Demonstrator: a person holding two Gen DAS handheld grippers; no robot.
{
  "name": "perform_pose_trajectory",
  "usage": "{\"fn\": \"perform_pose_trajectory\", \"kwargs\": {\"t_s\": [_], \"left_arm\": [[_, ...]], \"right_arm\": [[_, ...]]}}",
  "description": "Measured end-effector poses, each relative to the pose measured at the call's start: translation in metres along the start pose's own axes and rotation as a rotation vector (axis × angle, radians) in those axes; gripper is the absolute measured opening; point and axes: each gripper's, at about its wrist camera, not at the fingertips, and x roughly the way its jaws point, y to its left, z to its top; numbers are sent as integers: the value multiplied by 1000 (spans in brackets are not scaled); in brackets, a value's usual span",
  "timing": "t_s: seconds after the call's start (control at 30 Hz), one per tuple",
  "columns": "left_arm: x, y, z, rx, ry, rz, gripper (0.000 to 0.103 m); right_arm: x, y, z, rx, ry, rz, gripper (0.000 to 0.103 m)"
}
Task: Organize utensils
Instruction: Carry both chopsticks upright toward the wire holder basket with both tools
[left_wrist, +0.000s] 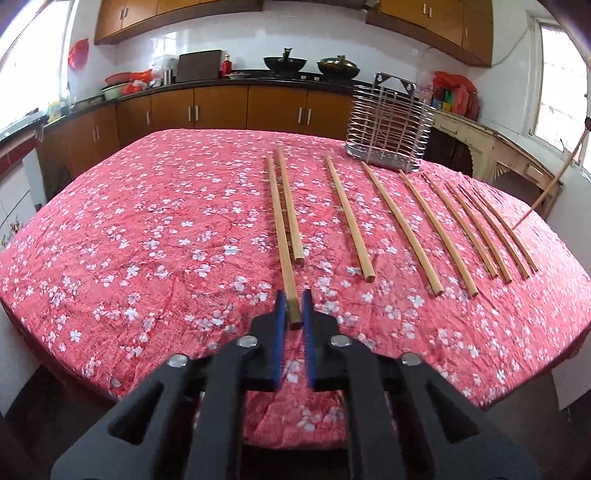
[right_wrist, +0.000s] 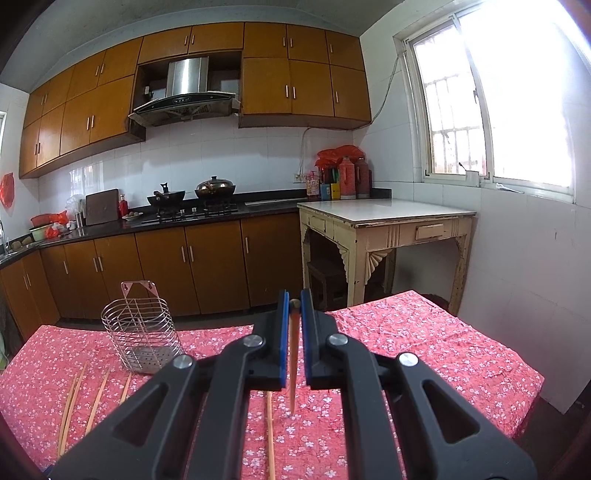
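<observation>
So, pickup step | left gripper (left_wrist: 294, 306) straddling leftmost chopstick (left_wrist: 282, 240), maybe not clamped yet | right gripper (right_wrist: 294, 306) pinching lifted chopstick (right_wrist: 293, 354) | next: drop into wire utensil holder (right_wrist: 142, 332) on the floral tablecloth (left_wrist: 147, 240)

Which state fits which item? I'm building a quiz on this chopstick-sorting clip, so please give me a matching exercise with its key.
Things:
1. left gripper
2. right gripper
3. wire utensil holder
4. tablecloth

States:
A. stands upright and empty on the table
B. holds a chopstick raised, tip pointing down
C. red with white blossoms
D. closing around a chopstick lying flat

Pairs: 1-D, 2-B, 3-A, 4-C
</observation>
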Motion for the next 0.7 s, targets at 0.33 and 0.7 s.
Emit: {"fn": "perform_pose_trajectory", "kwargs": {"t_s": [0.33, 0.7], "left_arm": [[-24, 24, 25, -3, -34, -34, 7], [-63, 47, 85, -7, -196, 1, 7]], "right_arm": [[-10, -6, -1, 16, -19, 28, 7], [-17, -4, 2, 15, -40, 55, 7]]}}
